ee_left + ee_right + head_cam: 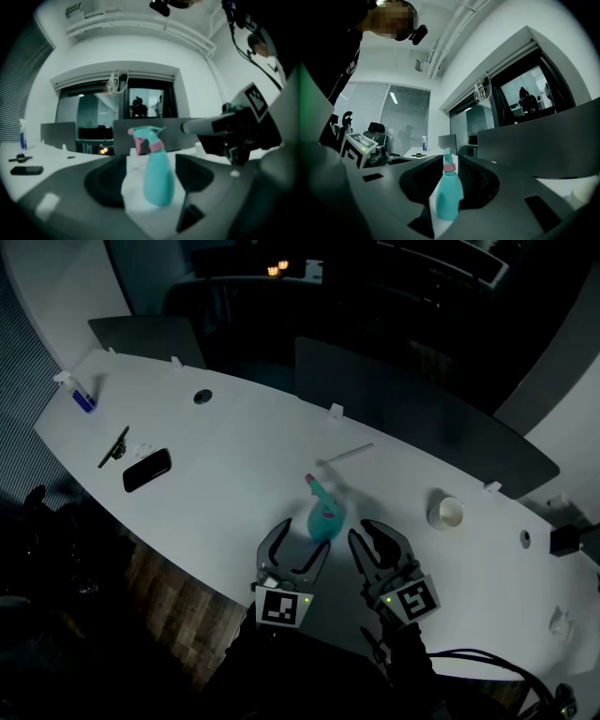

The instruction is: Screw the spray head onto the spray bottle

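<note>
A teal spray bottle (324,519) stands upright on the white table (234,437), with its pink-collared spray head (316,486) on top. My left gripper (302,538) sits just in front of it and slightly to the left. Its jaws are spread wide and touch nothing. In the left gripper view the bottle (158,180) stands in the gap ahead of the jaws. My right gripper (377,538) hovers to the bottle's right, open and empty. In the right gripper view the bottle (449,197) shows through the narrow gap, beyond the jaws.
A white cup (449,512) stands right of the grippers. A thin white tube (347,455) lies behind the bottle. Far left are a black phone (146,470), a dark pen-like tool (113,446) and a small blue bottle (82,397). Dark chair backs (403,399) line the table's far side.
</note>
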### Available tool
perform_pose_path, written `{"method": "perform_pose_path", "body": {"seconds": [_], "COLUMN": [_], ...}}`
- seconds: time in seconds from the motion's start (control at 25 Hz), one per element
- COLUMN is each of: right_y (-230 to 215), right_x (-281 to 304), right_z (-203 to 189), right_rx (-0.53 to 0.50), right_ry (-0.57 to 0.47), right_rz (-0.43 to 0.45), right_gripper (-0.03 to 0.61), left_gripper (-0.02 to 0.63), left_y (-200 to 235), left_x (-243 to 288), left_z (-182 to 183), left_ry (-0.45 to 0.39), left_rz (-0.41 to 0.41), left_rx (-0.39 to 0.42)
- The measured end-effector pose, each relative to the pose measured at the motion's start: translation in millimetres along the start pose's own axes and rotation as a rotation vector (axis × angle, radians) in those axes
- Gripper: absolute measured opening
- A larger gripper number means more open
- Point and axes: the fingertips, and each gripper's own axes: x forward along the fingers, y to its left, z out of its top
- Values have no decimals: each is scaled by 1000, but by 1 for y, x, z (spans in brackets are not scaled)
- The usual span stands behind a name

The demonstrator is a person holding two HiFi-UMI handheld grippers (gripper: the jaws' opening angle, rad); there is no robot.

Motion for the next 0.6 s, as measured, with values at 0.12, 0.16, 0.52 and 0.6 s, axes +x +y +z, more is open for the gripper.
{"method": "perform_pose_path", "body": {"seconds": [0.12,0.16,0.52,0.6], "right_y": [6,8,41,43], "right_x": [-11,-13,-35,-38], "right_z": [5,8,4,0], "right_rx": [-30,-40,-36,-18], "right_ry": [-23,-33,-22,-3], "right_rz": [-19,-26,-95,-129], "right_gripper": [97,97,97,97], "left_gripper": [239,185,78,80], "left_y": [7,9,10,8], "left_x": [-20,-25,-54,-57], "left_z": [20,26,26,19], "left_ry": [-32,-38,-39,-10], "left_rz": [87,111,108,68], "left_rx": [22,35,39,57]}}
